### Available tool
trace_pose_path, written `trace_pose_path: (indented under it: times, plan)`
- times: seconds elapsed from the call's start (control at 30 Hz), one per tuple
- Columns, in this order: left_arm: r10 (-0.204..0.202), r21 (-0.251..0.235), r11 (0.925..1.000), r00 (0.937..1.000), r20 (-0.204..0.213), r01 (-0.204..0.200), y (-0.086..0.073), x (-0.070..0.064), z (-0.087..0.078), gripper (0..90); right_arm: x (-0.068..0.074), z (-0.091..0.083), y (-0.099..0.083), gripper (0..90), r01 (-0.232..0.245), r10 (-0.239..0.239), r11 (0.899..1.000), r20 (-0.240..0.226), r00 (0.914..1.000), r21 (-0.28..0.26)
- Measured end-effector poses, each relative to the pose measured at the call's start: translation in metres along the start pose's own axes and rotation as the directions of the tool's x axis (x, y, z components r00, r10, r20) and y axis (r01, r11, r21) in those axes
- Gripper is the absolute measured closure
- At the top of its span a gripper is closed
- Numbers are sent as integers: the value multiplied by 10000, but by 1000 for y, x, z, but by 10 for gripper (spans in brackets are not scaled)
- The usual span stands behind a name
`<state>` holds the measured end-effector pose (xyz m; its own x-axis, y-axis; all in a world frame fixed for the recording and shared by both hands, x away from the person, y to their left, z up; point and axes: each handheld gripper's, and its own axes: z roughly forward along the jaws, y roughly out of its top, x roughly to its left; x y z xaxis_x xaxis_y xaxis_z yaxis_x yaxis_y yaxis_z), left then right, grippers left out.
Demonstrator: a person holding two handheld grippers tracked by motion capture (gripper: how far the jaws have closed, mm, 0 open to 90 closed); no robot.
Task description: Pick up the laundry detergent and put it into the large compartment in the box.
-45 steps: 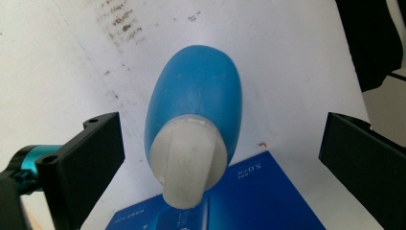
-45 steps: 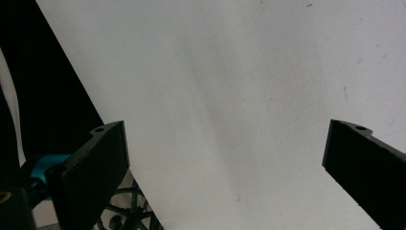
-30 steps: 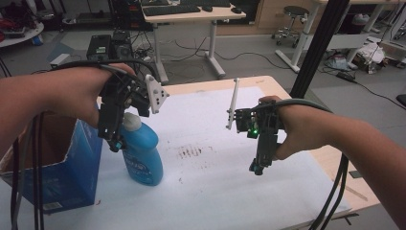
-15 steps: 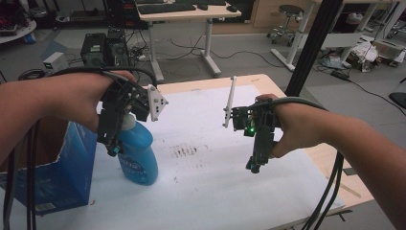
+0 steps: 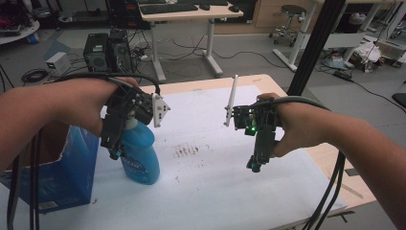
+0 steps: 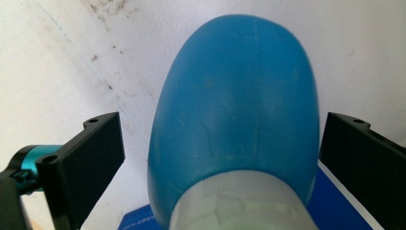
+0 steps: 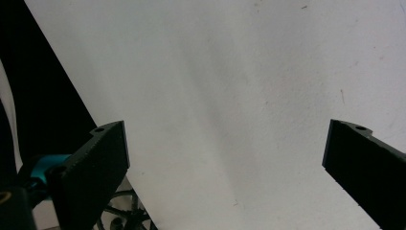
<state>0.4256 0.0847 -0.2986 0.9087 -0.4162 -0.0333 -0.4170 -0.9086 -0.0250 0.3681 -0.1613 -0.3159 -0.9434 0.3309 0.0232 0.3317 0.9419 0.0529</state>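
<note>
A blue plastic bottle with a pale cap stands upright on the white sheet at the left. My left gripper reaches down over its top, jaws pointing at the table. In the left gripper view the bottle sits between the two black jaws with a small gap on each side, so the left gripper is open around it. My right gripper hovers over the sheet at the right. It stands open with nothing between its jaws.
A blue box stands at the table's left edge, close beside the bottle. Dark smudges mark the middle of the white sheet. A thin white rod rises by the right hand. A black post stands at the back right.
My left gripper has sunk a little lower over the bottle's cap and neck. The right gripper has hardly moved.
</note>
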Motion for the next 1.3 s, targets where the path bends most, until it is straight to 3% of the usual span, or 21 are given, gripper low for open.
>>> trace_pose_path:
  times: [0.27, 0.73, 1.3]
  plan:
    - [167, 229, 9996, 9998, -92, -164, 0, 0, 0, 62, -1, 0, -2, 11, 31, -31, 10000, 37, 10000, -14]
    - [311, -6, 9995, 9992, -243, -311, 0, -2, -4, 150, 0, 0, 0, 11, -37, 37, 10000, 46, 10000, 89]
    - [401, 199, 9990, 9987, -314, -395, 1, -1, -1, 221, -1, -1, 1, 11, -52, 51, 10000, 125, 9999, 85]
